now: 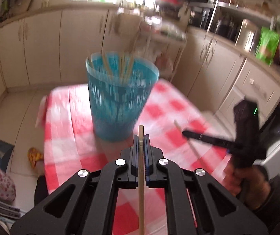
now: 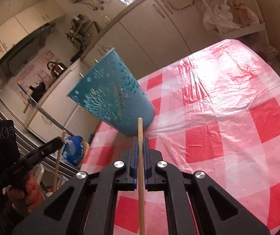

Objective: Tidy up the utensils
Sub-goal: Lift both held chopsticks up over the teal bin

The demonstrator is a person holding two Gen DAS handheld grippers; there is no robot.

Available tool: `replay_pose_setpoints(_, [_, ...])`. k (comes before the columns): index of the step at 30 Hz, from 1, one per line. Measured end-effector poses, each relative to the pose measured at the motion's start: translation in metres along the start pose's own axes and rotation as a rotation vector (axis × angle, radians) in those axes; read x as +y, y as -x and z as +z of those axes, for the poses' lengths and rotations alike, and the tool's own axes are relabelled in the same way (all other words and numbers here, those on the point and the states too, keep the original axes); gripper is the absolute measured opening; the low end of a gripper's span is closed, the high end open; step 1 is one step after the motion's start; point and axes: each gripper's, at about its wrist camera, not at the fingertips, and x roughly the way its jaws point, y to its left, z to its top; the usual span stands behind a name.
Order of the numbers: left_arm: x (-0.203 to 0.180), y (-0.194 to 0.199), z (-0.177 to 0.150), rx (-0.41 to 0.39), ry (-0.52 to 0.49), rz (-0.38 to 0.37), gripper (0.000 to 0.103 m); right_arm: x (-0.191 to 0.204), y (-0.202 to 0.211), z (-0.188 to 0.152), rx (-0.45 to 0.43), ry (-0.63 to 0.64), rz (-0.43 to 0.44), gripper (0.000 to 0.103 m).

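A blue perforated cup (image 1: 120, 101) stands on the red-and-white checked tablecloth (image 1: 169, 107) with several wooden chopsticks upright in it. My left gripper (image 1: 141, 137) is shut on a wooden chopstick (image 1: 141, 186), whose tip pointing at the cup's base. My right gripper (image 2: 140, 140) is shut on another chopstick (image 2: 140, 176), which also aims at the cup (image 2: 112, 98). In the left wrist view the right gripper (image 1: 187, 133) hovers over the table's right side with its chopstick (image 1: 193, 148). In the right wrist view the left gripper (image 2: 59, 140) is off the table's left edge.
Cream kitchen cabinets (image 1: 42, 49) run behind the table. A white shelf cart with bags (image 2: 230, 17) stands past the far corner. A kettle (image 2: 56, 68) sits on the counter. A foot in a yellow slipper (image 1: 34, 155) is on the floor at the left.
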Motion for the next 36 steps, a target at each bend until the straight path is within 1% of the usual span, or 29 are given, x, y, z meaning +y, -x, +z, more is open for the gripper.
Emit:
replay_pose_setpoints(3, [-0.002, 0.027, 0.031, -0.159, 0.024, -0.028, 0.005, 0.006, 0.008, 0.005, -0.05, 0.001, 0.027, 0.006])
replay_pose_setpoints(4, [0.0, 0.033, 0.04, -0.198, 0.029, -0.033, 0.005, 0.008, 0.009, 0.007, -0.059, -0.002, 0.035, 0.006])
replay_pose_setpoints(6, [-0.003, 0.04, 0.06, -0.28, 0.033, -0.02, 0.005, 0.01, 0.009, 0.009, -0.075, -0.005, 0.041, 0.006])
replay_pose_setpoints(9, [-0.008, 0.045, 0.09, -0.382, 0.029, 0.01, 0.005, 0.009, 0.014, 0.012, -0.093, -0.012, 0.048, 0.006])
replay_pose_setpoints(12, [-0.012, 0.041, 0.117, -0.451, 0.033, 0.036, 0.005, 0.008, 0.018, 0.014, -0.118, -0.019, 0.055, 0.006])
replay_pose_setpoints(15, [-0.014, 0.032, 0.142, -0.518, 0.047, 0.082, 0.005, 0.006, 0.024, 0.015, -0.149, -0.022, 0.049, 0.006])
replay_pose_setpoints(21, [-0.011, 0.011, 0.17, -0.62, 0.082, 0.195, 0.005, 0.003, 0.028, 0.017, -0.17, -0.028, 0.048, 0.006])
replay_pose_setpoints(23, [-0.01, 0.001, 0.176, -0.655, 0.093, 0.249, 0.005, 0.004, 0.028, 0.017, -0.172, -0.025, 0.045, 0.006])
replay_pose_setpoints(25, [-0.006, -0.01, 0.18, -0.665, 0.101, 0.289, 0.005, 0.004, 0.027, 0.017, -0.171, -0.024, 0.046, 0.006])
replay_pose_setpoints(28, [0.004, -0.027, 0.18, -0.637, 0.117, 0.304, 0.005, 0.004, 0.025, 0.017, -0.167, -0.022, 0.045, 0.006])
replay_pose_setpoints(32, [0.01, -0.045, 0.173, -0.576, 0.119, 0.315, 0.005, 0.003, 0.025, 0.017, -0.165, -0.021, 0.045, 0.006])
replay_pose_setpoints(36, [0.011, -0.059, 0.164, -0.499, 0.094, 0.321, 0.005, 0.003, 0.024, 0.016, -0.16, -0.018, 0.043, 0.006])
